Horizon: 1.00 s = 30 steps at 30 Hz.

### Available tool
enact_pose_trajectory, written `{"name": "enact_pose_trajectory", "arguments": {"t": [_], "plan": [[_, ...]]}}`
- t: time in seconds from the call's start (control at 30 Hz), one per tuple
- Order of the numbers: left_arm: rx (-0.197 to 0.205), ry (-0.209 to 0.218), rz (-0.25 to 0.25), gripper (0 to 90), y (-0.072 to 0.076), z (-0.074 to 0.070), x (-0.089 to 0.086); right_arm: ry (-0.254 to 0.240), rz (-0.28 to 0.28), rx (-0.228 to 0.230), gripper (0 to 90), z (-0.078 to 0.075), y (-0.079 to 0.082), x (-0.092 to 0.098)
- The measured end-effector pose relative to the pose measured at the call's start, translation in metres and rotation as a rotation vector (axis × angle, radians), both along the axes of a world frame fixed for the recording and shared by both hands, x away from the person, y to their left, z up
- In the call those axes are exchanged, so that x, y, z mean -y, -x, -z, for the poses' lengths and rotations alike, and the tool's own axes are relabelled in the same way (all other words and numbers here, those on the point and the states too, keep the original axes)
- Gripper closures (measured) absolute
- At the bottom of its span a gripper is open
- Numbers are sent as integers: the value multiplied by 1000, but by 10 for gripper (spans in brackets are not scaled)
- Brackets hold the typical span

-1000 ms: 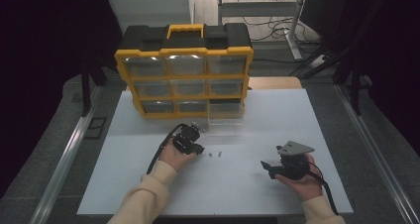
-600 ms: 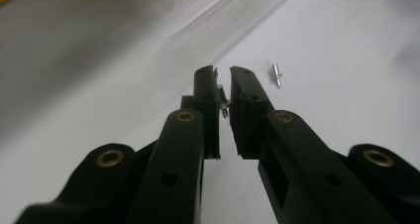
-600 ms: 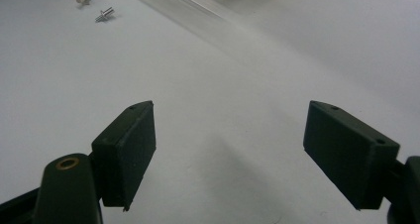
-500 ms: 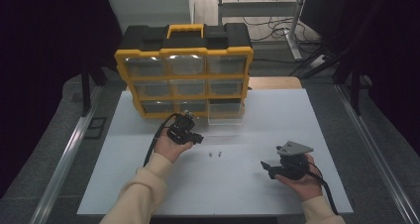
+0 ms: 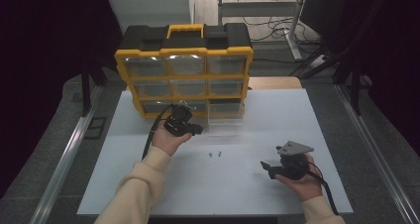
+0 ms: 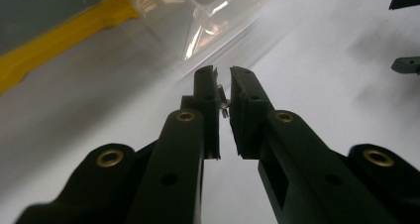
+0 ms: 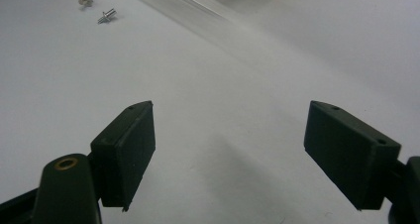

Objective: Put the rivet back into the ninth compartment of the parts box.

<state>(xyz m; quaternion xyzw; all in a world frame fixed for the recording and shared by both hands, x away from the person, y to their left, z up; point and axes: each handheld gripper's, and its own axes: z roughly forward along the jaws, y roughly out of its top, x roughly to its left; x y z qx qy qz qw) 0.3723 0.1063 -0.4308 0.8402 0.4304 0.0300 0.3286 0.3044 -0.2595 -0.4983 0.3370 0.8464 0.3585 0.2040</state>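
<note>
Pinching a small silver screw (image 6: 224,105) between its nearly closed jaws, the left gripper (image 5: 195,130) hangs above the white table (image 5: 247,194) just beside the clear drawer (image 5: 225,122) pulled out of the yellow organizer (image 5: 184,75), while the right gripper (image 7: 228,149) rests spread wide, near two loose screws (image 5: 214,154).

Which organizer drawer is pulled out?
The bottom-right one: its clear drawer sits on the table in front of the yellow organizer, leaving that slot empty. The other drawers sit flush in the frame.
</note>
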Motion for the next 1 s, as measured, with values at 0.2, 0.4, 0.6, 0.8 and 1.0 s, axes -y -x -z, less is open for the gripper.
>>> {"name": "enact_pose_trajectory", "arguments": {"t": [0.2,0.4,0.6,0.8,1.0], "plan": [[-2,16,-2,829,-4,-6,-3,-4,4,-2,208,0,-1,1],[2,20,-6,829,-6,-13,-3,-5,4,-3,209,0,-1,1],[17,19,5,829,-7,-21,-1,-6,6,-4,209,0,-1,2],[21,18,5,829,-10,-28,1,-5,9,-4,210,0,-1,2],[25,18,1,829,-14,-32,1,-2,4,1,210,0,-1,2]]}}
